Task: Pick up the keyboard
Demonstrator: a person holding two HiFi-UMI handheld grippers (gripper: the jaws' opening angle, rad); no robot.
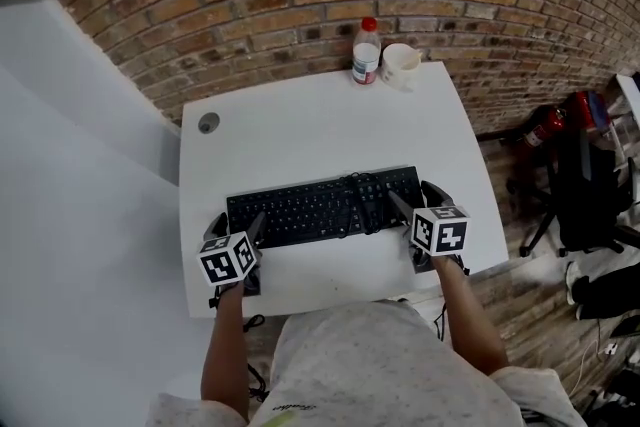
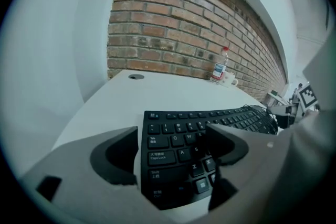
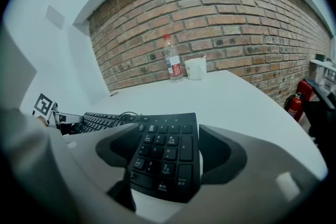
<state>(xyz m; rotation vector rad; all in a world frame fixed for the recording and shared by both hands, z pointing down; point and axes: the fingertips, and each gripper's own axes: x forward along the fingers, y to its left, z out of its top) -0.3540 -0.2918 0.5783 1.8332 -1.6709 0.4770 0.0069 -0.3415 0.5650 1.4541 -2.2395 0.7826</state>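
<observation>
Keyboard, both ends partly hidden

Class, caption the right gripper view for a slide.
Open right gripper straddles the keyboard, number-pad end, on a white table.

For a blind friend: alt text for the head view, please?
Left hand-held gripper and right hand-held gripper, jaws open, straddle the ends of a black keyboard on a white desk; a bottle and cup stand behind.
</observation>
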